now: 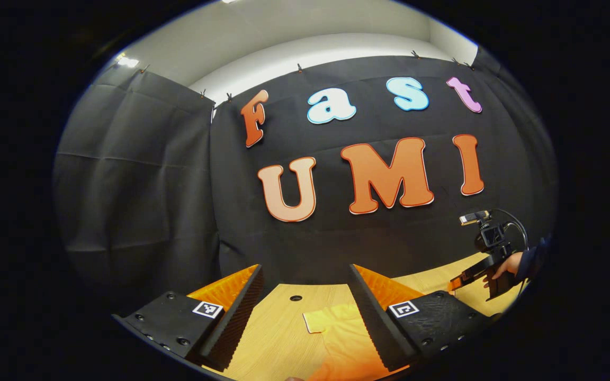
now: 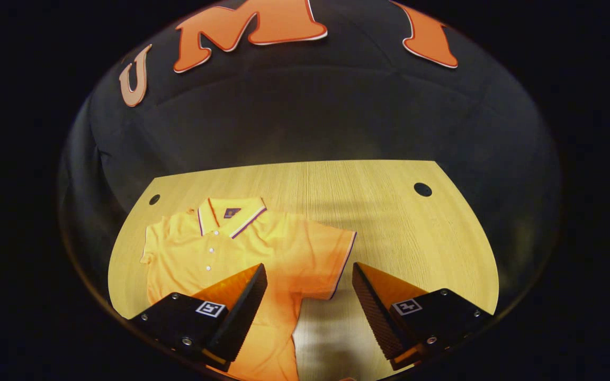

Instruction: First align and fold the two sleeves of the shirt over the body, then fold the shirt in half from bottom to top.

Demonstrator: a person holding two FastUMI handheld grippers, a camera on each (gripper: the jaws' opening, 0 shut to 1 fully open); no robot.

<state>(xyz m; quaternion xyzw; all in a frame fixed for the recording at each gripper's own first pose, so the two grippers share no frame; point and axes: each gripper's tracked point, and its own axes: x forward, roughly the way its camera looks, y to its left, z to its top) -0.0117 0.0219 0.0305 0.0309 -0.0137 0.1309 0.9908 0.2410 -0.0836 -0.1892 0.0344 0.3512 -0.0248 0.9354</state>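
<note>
Two views, different coverage. Right gripper view gives the whole wooden table [image 2: 368, 201] with the orange polo shirt [image 2: 284, 248] flat on its left half, collar [image 2: 231, 211] toward the black cloth wall [image 2: 305, 116], button placket facing up. One short sleeve [image 2: 337, 259] sticks out sideways from the shirt toward table centre; the other sleeve [image 2: 149, 246] looks tucked at the shirt's far edge. Small dark patch inside the collar, too small to read. Two round holes in the table near its back corners, one [image 2: 422, 189] well clear of the shirt, one [image 2: 154, 199] just beyond the collar side.

Left gripper view sits low and level: mostly wall [image 1: 141, 174], a strip of table [image 1: 284, 328], and an edge of the shirt [image 1: 337, 333] with a pale corner, lying between its fingers.

Right gripper [image 2: 309, 296] hangs above the shirt, angled down at it, jaws spread wide, holding nothing; the sleeve hem lies in the gap below. Seen from the left gripper view, right gripper [image 1: 461, 280] is off past the shirt, over the table edge, gripped by a hand [image 1: 506, 264] in a dark sleeve [image 1: 535, 256].

Left gripper [image 1: 305, 312] also wide open, nothing gripped.

Square black-and-white marker tags on each finger; no readable text.
</note>
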